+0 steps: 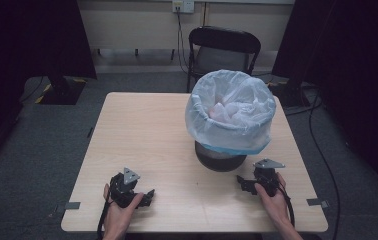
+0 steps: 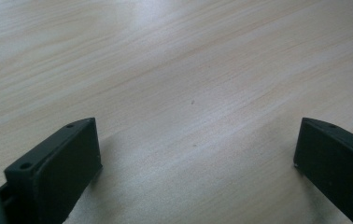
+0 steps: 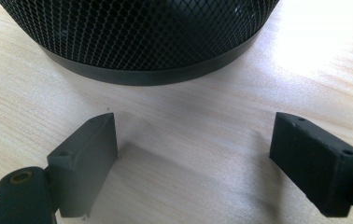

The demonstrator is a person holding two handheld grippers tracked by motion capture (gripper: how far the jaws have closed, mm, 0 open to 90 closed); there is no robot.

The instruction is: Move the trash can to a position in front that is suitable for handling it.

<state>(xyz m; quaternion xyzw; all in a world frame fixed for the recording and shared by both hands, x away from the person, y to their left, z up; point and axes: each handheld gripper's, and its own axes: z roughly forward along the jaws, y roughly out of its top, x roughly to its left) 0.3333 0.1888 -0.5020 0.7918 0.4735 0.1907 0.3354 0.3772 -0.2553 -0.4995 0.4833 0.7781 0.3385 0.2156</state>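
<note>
Wooden table (image 1: pixel 142 130), both tools wide open, empty: left (image 1: pixel 149 194), right (image 1: pixel 240 181).

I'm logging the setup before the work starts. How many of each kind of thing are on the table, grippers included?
Black mesh bin: 1
Pale blue bag lining the bin: 1
Handheld grippers, jaws open and empty: 2 (left gripper, right gripper)
Total: 4

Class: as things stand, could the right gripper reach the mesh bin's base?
Probably yes: the right gripper is open, pointing toward the mesh bin, with bare table between.
</note>
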